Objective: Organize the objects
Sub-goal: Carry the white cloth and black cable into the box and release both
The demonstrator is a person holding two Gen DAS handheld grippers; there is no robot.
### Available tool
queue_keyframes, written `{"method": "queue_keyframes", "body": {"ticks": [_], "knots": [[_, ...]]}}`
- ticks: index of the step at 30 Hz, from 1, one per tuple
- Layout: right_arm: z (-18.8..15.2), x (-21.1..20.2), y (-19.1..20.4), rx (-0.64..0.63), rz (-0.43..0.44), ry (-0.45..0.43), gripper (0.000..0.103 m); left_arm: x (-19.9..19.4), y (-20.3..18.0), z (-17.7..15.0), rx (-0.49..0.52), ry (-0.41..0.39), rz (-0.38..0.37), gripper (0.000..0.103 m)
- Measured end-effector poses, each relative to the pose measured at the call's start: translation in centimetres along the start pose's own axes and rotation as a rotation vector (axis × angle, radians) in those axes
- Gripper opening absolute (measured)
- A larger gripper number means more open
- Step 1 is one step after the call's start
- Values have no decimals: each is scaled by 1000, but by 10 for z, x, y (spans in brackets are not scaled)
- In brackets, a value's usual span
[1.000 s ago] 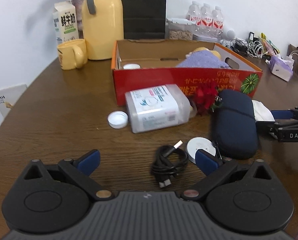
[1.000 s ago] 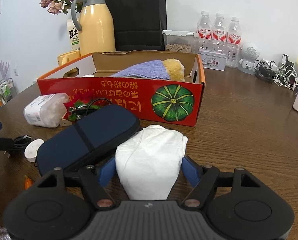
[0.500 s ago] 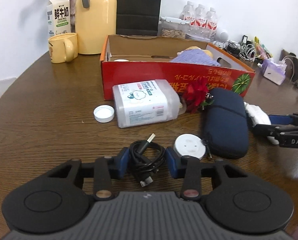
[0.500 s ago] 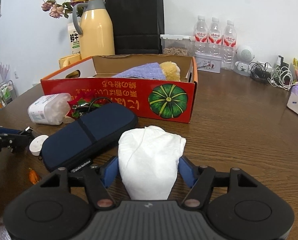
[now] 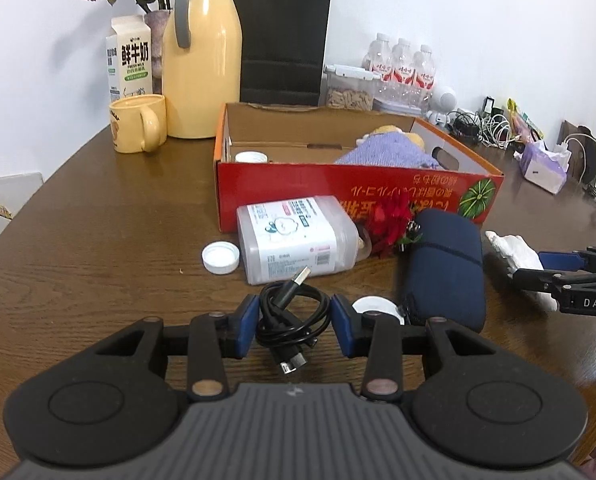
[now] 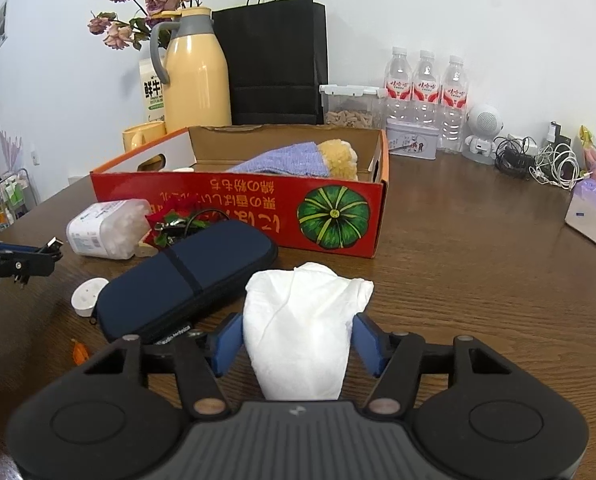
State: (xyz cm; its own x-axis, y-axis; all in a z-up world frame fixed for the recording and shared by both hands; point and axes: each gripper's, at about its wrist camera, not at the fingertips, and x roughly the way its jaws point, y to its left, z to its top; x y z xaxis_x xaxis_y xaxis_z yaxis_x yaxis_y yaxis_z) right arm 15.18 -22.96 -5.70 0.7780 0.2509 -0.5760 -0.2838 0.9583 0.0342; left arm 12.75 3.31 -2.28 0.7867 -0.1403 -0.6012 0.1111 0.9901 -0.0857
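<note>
My left gripper (image 5: 293,305) is shut on a coiled black USB cable (image 5: 294,330), a blue pad pressing each side of the coil. My right gripper (image 6: 298,322) holds a crumpled white bundle (image 6: 302,320); its jaws are still closing, with both pads against the bundle's sides. The left wrist view shows the right gripper (image 5: 538,267) at the far right. An open red cardboard box (image 5: 338,188) holds a purple knit item (image 5: 386,152) and a small white jar (image 5: 251,157). In front of the box lie a clear plastic container (image 5: 294,236), a red flower (image 5: 392,220), a navy case (image 5: 444,264), a white cap (image 5: 220,257) and a white disc (image 5: 372,306).
Behind the box stand a yellow thermos (image 5: 202,60), a yellow mug (image 5: 138,122), a milk carton (image 5: 129,60), a black paper bag (image 5: 282,36) and water bottles (image 6: 426,92). A tissue pack (image 6: 592,216) and tangled chargers (image 6: 538,160) sit at the back right.
My left jaws went from wide open to shut around the cable coil. My right jaws narrowed onto the white bundle. Both views now show more of the wall.
</note>
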Motion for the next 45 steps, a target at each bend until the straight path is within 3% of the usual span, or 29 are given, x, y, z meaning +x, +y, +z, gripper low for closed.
{"method": "queue_keyframes", "body": {"ticks": [8, 16, 28, 35, 44, 45], "knots": [[13, -14, 1, -19, -7, -58, 59, -8, -1, 12, 10, -52, 4, 40], [53, -19, 6, -51, -13, -165, 59, -7, -9, 52, 26, -163, 12, 40], [123, 30, 14, -52, -19, -250, 60, 37, -20, 120, -3, -261, 46, 40], [134, 85, 1, -7, -49, -227, 60, 85, -19, 135, -31, -252, 98, 40], [123, 117, -10, 4, -30, -163, 62, 127, -12, 128, -19, -180, 122, 41], [122, 117, -9, 4, -30, -158, 66, 127, -12, 127, -20, -181, 129, 46]]}}
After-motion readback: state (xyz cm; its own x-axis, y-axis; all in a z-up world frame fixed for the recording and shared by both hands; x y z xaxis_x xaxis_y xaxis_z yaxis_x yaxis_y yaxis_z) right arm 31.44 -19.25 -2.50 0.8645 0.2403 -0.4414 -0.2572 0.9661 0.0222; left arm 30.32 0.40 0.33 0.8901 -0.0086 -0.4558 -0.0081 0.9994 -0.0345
